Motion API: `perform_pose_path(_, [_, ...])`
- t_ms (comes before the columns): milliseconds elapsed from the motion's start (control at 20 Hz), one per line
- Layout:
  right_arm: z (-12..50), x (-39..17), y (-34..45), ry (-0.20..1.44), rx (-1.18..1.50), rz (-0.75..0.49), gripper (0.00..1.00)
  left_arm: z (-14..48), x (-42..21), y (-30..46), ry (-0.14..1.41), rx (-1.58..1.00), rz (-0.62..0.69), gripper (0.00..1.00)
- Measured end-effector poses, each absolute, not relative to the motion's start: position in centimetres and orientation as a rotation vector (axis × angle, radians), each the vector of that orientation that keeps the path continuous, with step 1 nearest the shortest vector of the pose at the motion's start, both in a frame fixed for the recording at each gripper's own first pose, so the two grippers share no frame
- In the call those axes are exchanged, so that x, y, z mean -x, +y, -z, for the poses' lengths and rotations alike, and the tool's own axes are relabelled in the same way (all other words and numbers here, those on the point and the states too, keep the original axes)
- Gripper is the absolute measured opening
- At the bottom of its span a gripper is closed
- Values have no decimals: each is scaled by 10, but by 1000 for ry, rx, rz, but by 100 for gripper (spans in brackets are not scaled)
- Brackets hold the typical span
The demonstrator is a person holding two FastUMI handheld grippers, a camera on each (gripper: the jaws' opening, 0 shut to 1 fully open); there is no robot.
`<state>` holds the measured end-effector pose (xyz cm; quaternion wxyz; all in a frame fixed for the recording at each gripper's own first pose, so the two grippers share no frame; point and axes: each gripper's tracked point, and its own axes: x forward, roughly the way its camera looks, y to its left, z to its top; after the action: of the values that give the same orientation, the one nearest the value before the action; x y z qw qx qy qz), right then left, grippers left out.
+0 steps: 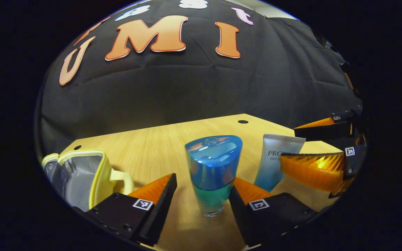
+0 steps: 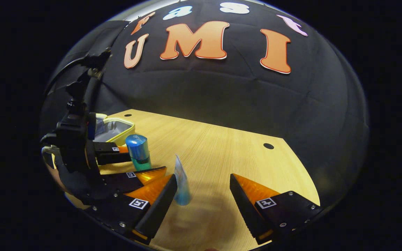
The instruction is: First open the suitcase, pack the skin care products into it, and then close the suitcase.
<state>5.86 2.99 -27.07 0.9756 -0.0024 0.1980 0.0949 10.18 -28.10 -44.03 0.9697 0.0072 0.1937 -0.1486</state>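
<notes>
A blue bottle stands upright on the wooden table, between the fingers of my left gripper, which is open around it with a gap on the left side. Right of it a white-and-blue tube stands on its cap. My right gripper is open wide, with the tube close to its left finger. The small suitcase, yellow-edged with grey lining, lies open at the table's left. The right gripper view also has the left gripper around the bottle, with the suitcase behind.
The tabletop has small round holes near its far edge. The black cloth wall rises right behind the table. Bare wood stretches ahead of the right gripper.
</notes>
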Motion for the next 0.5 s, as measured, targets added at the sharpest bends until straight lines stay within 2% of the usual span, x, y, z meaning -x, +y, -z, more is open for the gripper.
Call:
perform_pose_path(50, [272,-58,33,403,5,-204,96,440,-101,-284,395,-4,307,72])
perform_pose_path(100, [273,-58,35,406,6,-215,96,439,-101,-286,394,-3,308,65])
perform_pose_path(150, [275,-57,38,413,7,-228,96,440,-104,-288,397,-2,309,53])
perform_pose_path(500, [301,-59,50,470,-54,-279,96,437,-99,-279,413,38,268,48])
